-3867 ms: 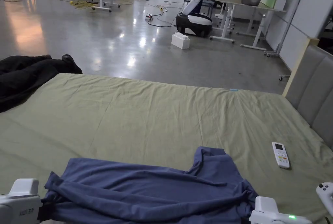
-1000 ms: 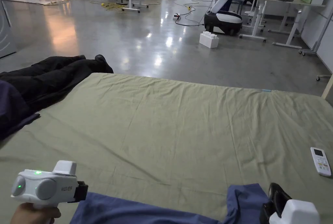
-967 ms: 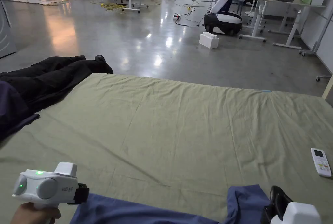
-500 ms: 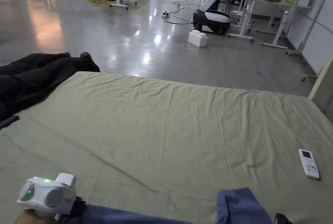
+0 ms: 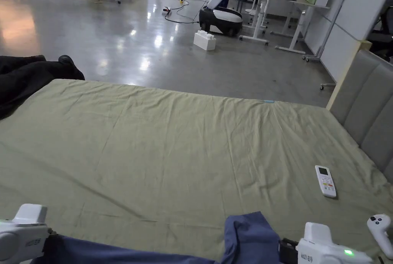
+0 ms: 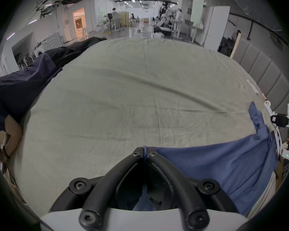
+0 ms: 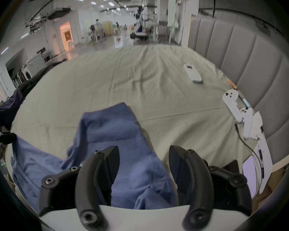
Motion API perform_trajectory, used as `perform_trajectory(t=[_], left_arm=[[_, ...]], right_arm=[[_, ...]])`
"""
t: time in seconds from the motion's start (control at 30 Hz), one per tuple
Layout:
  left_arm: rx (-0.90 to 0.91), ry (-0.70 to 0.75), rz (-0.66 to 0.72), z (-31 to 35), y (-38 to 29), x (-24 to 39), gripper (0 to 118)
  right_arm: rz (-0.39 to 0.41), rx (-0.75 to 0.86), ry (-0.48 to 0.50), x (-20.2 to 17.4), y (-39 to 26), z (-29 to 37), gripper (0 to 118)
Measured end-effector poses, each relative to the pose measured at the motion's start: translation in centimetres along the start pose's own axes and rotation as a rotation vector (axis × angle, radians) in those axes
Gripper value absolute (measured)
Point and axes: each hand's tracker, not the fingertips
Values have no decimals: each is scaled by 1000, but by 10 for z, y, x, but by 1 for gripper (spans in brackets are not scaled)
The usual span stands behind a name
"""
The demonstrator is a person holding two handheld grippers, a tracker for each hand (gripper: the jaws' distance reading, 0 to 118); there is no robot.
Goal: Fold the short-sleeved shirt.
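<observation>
While my left gripper [image 6: 144, 153] is pinching the blue shirt [image 6: 215, 164] taut along the bed's [image 5: 172, 142] near edge, my right gripper [image 7: 143, 161] is hanging spread over its sleeve [image 7: 112, 128].

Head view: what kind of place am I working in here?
Probably a robotics lab or test hall, not a home. A bed with a green sheet and padded headboard stands on an open polished concrete floor, with a white wheeled robot and work desks beyond.
</observation>
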Motion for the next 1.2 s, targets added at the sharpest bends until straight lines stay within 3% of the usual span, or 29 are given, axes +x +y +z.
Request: perform_trajectory(t=[0.13, 0.23, 0.37, 0.57, 0.6, 0.67, 0.73, 0.9, 1.2], left_arm=[[45, -2, 17, 19, -4, 1, 3], [59, 0, 25, 23, -7, 1, 3], [62, -2, 46, 25, -9, 2, 3], [62, 10, 43, 23, -11, 3, 3], [61, 10, 45, 23, -11, 3, 3], [62, 7, 50, 24, -12, 2, 3], [60, 7, 54, 22, -12, 3, 3], [62, 4, 63, 24, -15, 4, 3], [100, -27, 96, 47, -21, -5, 3]], right_arm=[[23, -99, -2, 3, 14, -44, 77], [1, -180, 50, -1, 18, -68, 78], [56, -228, 29, -13, 19, -91, 81], [143, -215, -17, -28, 24, -86, 53], [137, -216, -14, -26, 24, -86, 40], [119, -200, -23, -23, 24, -81, 1], [138, -174, -34, -18, 23, -76, 1], [48, -133, 42, -5, 15, -60, 1], [26, 26, 96, 7, 2, 14, 1]])
